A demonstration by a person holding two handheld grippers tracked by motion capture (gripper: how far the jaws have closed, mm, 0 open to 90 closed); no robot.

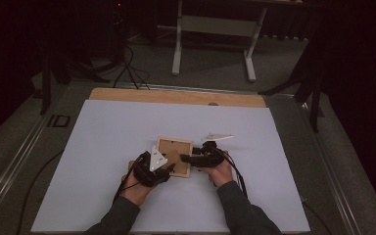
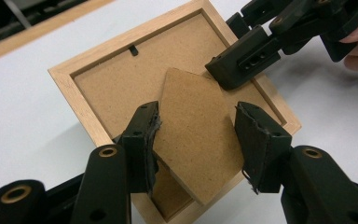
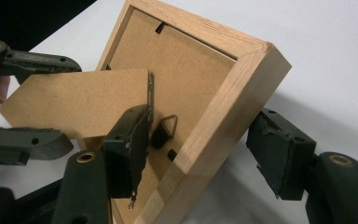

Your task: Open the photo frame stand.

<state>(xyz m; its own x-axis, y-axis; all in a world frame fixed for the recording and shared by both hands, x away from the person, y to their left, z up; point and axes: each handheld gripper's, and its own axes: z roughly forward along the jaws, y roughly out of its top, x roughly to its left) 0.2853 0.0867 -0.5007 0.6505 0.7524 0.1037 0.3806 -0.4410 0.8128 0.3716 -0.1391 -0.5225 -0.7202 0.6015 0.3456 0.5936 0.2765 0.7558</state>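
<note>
Room: dark all around, with a grey floor and a white stand at the top of the high view.
Counter: a white sheet [image 1: 127, 142] covers it, and a light wooden edge [image 1: 176, 96] shows along the far side.
Picture frame: a small square light wooden picture frame [image 1: 169, 144] lies face down near the middle of the high view, brown board back up.
Prop-up flap: a brown pointed cardboard stand flap [image 2: 193, 140] sticks up from the back of the frame, in the middle of the left gripper view.
Left hand-held gripper [image 1: 169, 168]: at the lower left of the frame in the high view. Its two black pads [image 2: 142, 140] sit on either side of the flap. The left pad touches the flap's edge. The right pad looks just apart from it. I cannot tell if it is squeezing.
Right hand-held gripper [image 1: 183, 158]: reaches in from the right. It is open. One jaw is over the brown back, the other outside the frame's wooden side [image 3: 223, 116], and that outer pad [image 3: 279, 154] is not touching the wood.
Hanger: a little metal triangle ring [image 3: 168, 125] sits on the frame's back, low in the right gripper view.
</note>
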